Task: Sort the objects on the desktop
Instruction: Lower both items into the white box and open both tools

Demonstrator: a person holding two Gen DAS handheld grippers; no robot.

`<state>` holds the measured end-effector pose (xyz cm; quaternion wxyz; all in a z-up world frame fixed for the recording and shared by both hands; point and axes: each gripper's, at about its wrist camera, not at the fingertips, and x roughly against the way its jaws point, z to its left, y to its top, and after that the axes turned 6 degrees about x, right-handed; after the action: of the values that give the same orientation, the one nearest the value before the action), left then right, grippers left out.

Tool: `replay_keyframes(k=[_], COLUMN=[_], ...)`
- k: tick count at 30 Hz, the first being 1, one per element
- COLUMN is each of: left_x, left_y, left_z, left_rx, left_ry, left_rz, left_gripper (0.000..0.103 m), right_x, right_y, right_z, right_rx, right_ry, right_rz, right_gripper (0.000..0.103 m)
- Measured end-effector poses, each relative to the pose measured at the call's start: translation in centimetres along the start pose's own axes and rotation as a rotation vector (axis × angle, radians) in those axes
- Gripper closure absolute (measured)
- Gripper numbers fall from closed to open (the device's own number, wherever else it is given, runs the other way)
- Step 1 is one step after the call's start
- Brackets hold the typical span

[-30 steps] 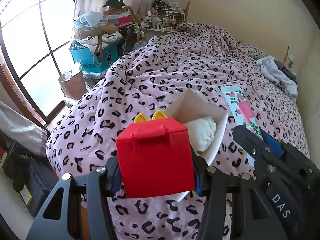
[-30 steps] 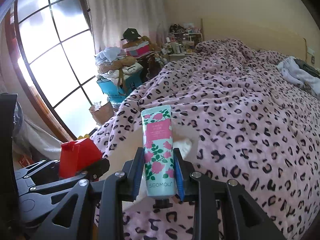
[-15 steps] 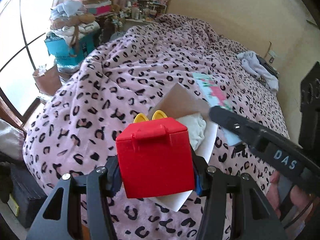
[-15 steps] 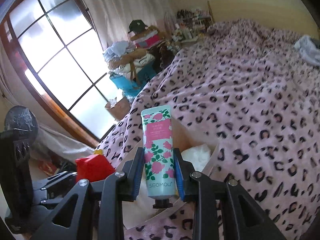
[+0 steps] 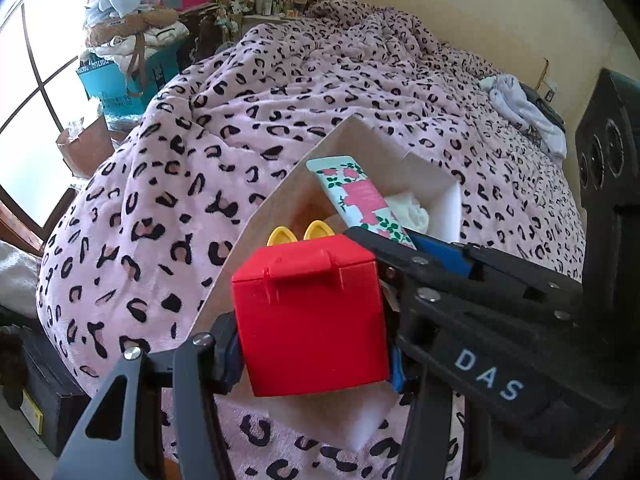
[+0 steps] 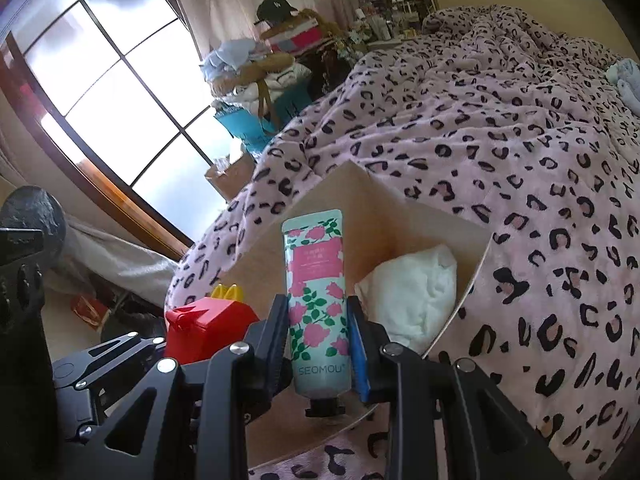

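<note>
Whereas a second ago both loads hung short of the cardboard box [image 5: 280, 216] on the leopard-print bed [image 5: 168, 184], they have now come over it: the left tool [image 5: 310, 320] hangs above the box's near corner, clenched on the red toy box [image 5: 310, 316] with its yellow arches, and the right tool [image 6: 318, 340] has swung in beside it, gripping the floral hand-cream tube [image 6: 316, 296] cap-down so that the tube's crimped end reaches over the box interior. I judge that both items are poised for dropping into the box, where a white cloth bundle [image 6: 412, 296] already lies against the far right wall, so the sorting is near its release step for two things at once. The box floor beneath the red toy box is hidden from both views, as is its near wall, so the room left inside cannot be judged. The tools overlap in the left view, and whether they touch cannot be told.
</note>
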<state>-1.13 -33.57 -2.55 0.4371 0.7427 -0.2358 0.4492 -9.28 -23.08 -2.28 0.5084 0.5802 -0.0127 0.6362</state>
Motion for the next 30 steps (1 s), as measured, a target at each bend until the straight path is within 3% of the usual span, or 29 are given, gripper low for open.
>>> replay_keyframes(k=[11,30], left_x=[-1.7,3.4], left_y=[-0.2,1.0], left_z=[0.6,2.3], left_rx=[0.000,0.049], left_ry=[0.046,-0.021], left_rz=[0.005,-0.086], left_gripper=[0.048,0.047], right_x=[-1.3,1.8], right_y=[0.3,2.0], right_z=[0.7,1.1], right_rx=[0.077,0.028], right_ry=[-0.099,-0.034], right_rz=[0.025,-0.002], right_gripper=[0.074,0.072])
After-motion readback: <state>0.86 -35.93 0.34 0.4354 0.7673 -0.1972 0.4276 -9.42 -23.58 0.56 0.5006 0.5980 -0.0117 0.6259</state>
